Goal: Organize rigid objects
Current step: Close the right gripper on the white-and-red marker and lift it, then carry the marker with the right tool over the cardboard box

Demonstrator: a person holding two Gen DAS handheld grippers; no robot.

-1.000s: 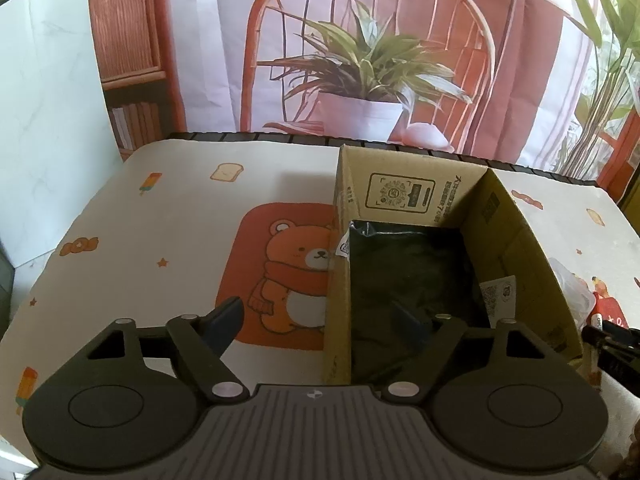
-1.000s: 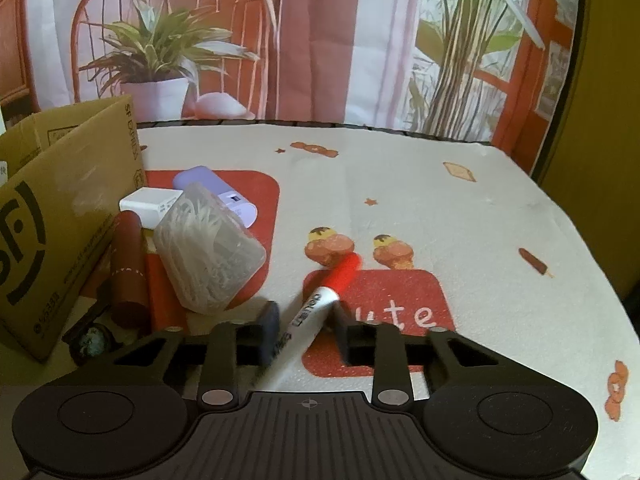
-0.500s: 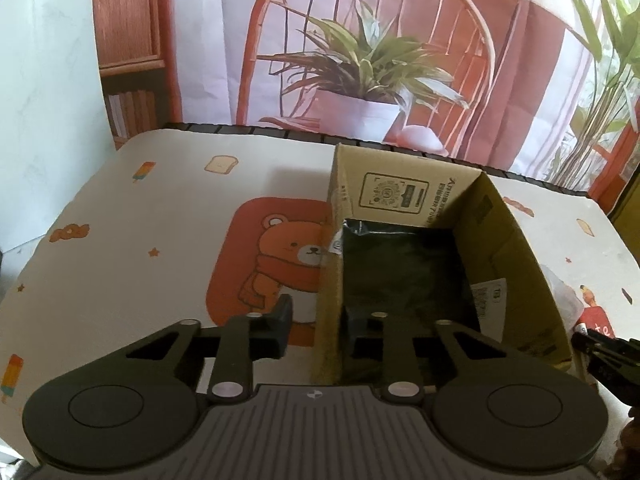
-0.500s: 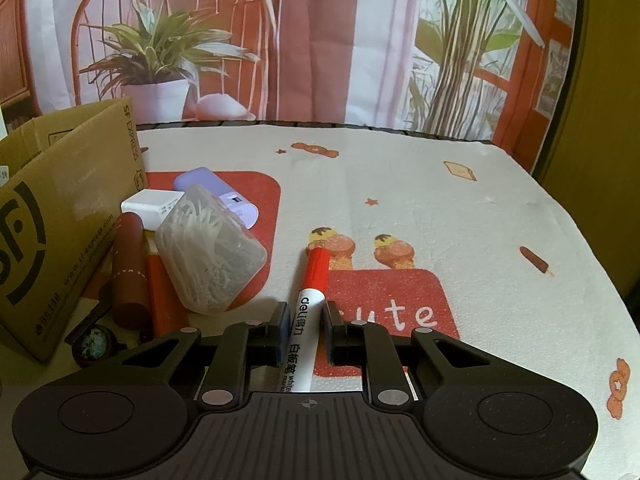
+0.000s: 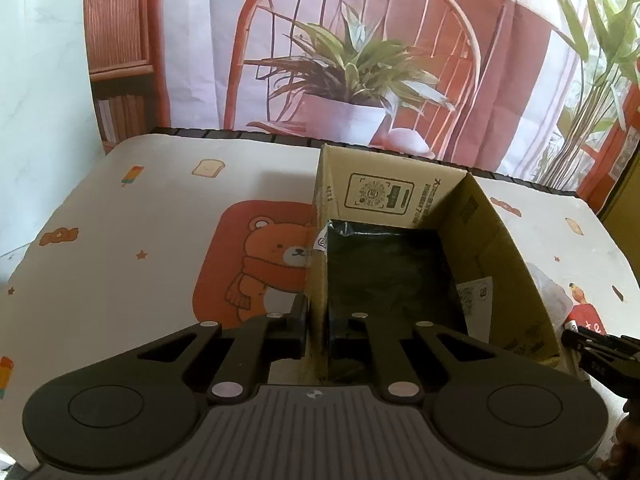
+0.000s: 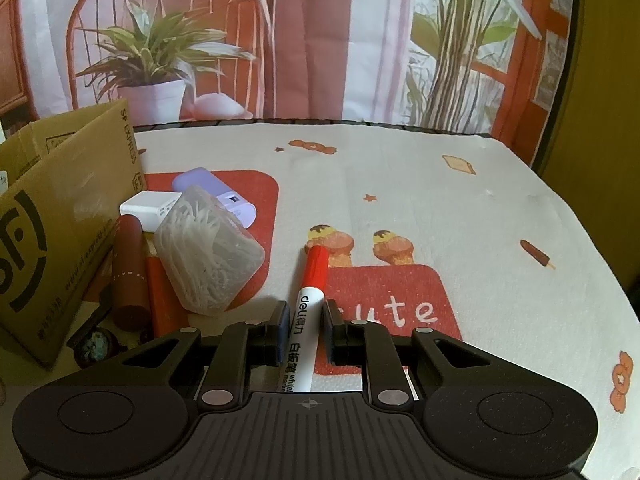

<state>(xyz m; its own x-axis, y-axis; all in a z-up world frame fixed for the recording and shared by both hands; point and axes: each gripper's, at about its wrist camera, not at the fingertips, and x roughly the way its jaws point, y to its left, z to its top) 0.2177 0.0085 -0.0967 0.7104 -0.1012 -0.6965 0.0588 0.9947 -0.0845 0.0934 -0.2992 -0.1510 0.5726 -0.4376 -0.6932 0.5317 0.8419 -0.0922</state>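
You had a table covered by a cream cartoon-print cloth (image 6: 420,200). On it, at left of the right wrist view, stood a cardboard box (image 6: 60,216); beside it lay a white block (image 6: 150,209), a lilac case (image 6: 216,192), a clear tub (image 6: 208,252), a maroon tube (image 6: 128,268) and, lower centre, a red-capped marker (image 6: 310,300).

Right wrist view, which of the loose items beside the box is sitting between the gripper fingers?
The red-capped whiteboard marker. It lies between the right gripper fingers; the other items are piled further left by the cardboard box.
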